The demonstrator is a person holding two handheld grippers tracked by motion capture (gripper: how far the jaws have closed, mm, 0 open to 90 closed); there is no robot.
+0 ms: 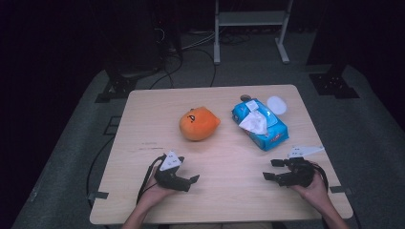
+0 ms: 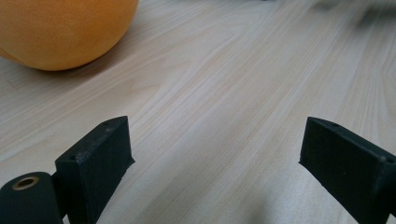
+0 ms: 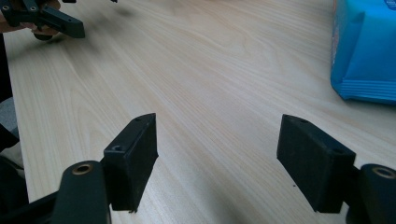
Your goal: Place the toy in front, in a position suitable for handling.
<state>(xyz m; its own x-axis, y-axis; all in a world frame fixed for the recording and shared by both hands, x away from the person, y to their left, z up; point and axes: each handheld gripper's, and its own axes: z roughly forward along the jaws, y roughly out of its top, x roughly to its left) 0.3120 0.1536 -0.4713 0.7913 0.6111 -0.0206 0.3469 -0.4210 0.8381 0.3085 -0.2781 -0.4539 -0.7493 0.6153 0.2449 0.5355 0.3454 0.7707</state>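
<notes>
An orange plush toy (image 1: 199, 124) lies on the wooden table (image 1: 224, 157) left of centre; the left gripper view catches its rounded side (image 2: 60, 28) at the upper left. To the right of it lies a blue tissue pack (image 1: 260, 125) with a white tissue sticking out of the top, and its edge (image 3: 364, 51) appears in the right gripper view. My left gripper (image 1: 187, 170) (image 2: 215, 144) rests low near the front edge, open, with only bare wood between its jaws. My right gripper (image 1: 271, 169) (image 3: 217, 144) is open too, pointing left across the table with nothing between its jaws.
A round white lid (image 1: 276, 105) and a small dark disc (image 1: 245, 98) sit behind the tissue pack. The right gripper view has the left gripper (image 3: 46, 18) far off at the upper left. Cables trail from both grippers. Dark floor and a white frame (image 1: 250, 28) lie beyond the table.
</notes>
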